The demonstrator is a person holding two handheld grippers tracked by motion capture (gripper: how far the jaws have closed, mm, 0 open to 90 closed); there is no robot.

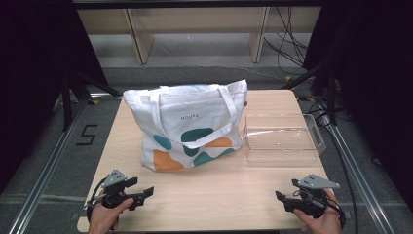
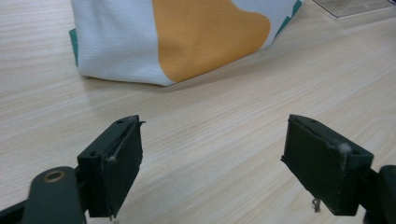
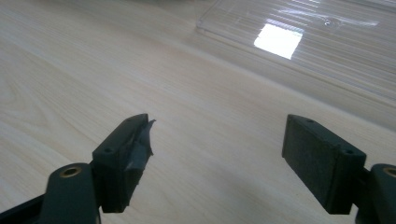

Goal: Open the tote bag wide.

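Observation:
A white tote bag (image 1: 190, 124) with teal and orange blobs and long white handles stands in the middle of the wooden table (image 1: 219, 190). Beside it on the right sits a clear plastic bin (image 1: 282, 137), with nothing visible in it. My left gripper (image 1: 142, 187) rests near the front left edge, open, with nothing between its jaws. In the left gripper view the left gripper (image 2: 212, 163) faces the tote bag's (image 2: 187, 37) lower corner. My right gripper (image 1: 285, 190) is near the front right edge, open and holding nothing. The right gripper (image 3: 217, 158) looks toward the clear bin (image 3: 327, 42).
The table's front strip between the two grippers is bare wood. Metal rails (image 1: 48, 161) run along both sides of the table. Wooden shelving legs (image 1: 139, 39) and loose cables (image 1: 292, 44) lie on the floor beyond the far edge.

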